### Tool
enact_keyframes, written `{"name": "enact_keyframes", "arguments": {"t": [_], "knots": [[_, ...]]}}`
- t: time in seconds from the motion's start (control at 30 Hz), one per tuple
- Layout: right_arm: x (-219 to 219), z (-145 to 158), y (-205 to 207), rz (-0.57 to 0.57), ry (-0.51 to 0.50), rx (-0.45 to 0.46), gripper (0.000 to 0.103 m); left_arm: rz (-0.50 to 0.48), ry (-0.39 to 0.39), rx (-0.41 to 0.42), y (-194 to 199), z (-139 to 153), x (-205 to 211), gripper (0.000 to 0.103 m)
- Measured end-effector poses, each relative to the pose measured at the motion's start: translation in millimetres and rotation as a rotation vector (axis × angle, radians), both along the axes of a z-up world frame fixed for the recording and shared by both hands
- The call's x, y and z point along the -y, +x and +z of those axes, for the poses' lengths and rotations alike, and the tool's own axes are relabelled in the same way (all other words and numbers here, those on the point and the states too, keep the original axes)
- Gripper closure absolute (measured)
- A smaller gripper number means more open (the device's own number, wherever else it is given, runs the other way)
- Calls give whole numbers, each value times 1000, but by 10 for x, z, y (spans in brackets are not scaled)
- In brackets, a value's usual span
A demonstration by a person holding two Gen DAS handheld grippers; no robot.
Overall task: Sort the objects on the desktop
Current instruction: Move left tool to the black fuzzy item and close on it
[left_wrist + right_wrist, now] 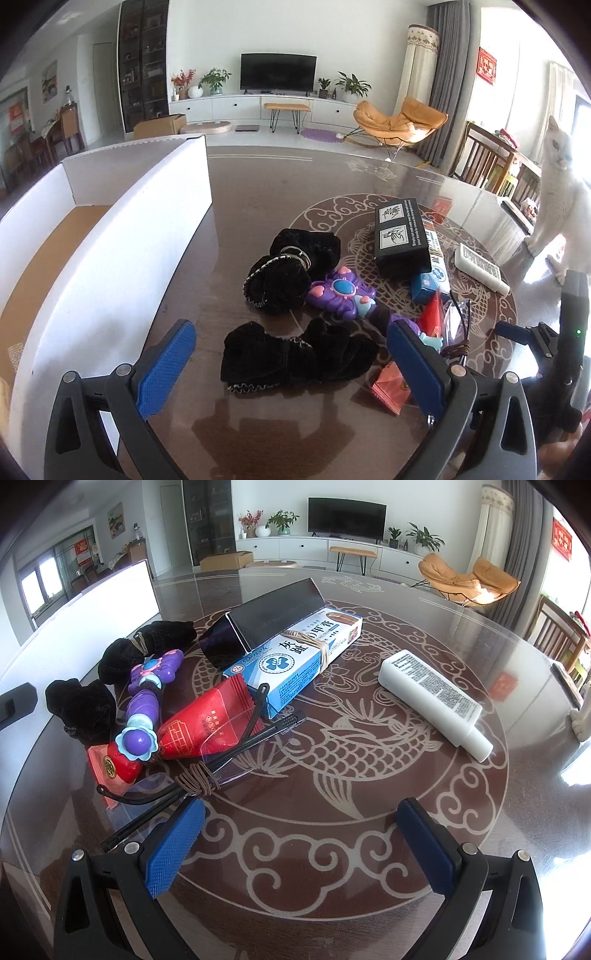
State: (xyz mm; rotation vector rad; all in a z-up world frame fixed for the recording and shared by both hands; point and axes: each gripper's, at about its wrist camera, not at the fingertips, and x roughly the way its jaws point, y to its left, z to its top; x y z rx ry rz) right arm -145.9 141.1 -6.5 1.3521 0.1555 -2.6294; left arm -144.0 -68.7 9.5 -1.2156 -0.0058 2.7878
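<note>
Two black velvet pouches lie on the dark table: the near pouch [295,356] sits between and just beyond the blue pads of my open left gripper [291,354], the far pouch [288,271] behind it. A purple toy wand [341,291] [147,705], red packets [207,720], a black box [400,236] [266,624], a blue-white carton [299,661], bundled black sticks [207,764] and a white tube [432,698] are clustered in the middle. My right gripper [303,840] hangs open over bare tabletop, nothing between its fingers.
A white cardboard box [122,240] with a brown floor stands open at the left, its wall close to the pouches. A white cat [557,192] stands at the table's far right edge. The right gripper's body [569,350] shows at the left wrist view's right.
</note>
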Motion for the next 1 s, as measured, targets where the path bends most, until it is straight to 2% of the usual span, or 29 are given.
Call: {"name": "enact_keyframes", "arguments": {"t": [0.07, 0.13, 0.23, 0.4, 0.5, 0.6, 0.77, 0.8, 0.83, 0.87, 0.9, 1.0], "knots": [[1, 0, 1, 0, 0, 0, 0, 33, -78, 70, -229, -155, -83, 0], [0, 0, 0, 0, 0, 0, 0, 46, -118, 140, -302, -307, -117, 0], [1, 0, 1, 0, 0, 0, 0, 7, -115, 129, -39, -341, -79, 0], [0, 0, 0, 0, 0, 0, 0, -41, -156, 114, 421, -287, 41, 0], [1, 0, 1, 0, 0, 0, 0, -29, -52, 111, 444, -201, 133, 0], [1, 0, 1, 0, 0, 0, 0, 17, 60, 130, 264, -178, 134, 0], [3, 0, 2, 0, 0, 0, 0, 167, 109, 200, -54, -363, 110, 2], [0, 1, 1, 0, 0, 0, 0, 180, 103, 212, -42, -417, 115, 29], [-3, 2, 3, 5, -2, 1, 0, 190, 57, 203, -21, -414, 106, 36], [-6, 3, 15, 44, 0, 10, 0, 166, 37, 202, 20, -404, 92, 60], [-15, 10, 34, 78, 0, 28, 0, 137, 33, 208, 73, -402, 97, 66], [-200, 40, 239, 120, -51, 56, 0, 70, 12, 205, 319, -408, 152, 66]]}}
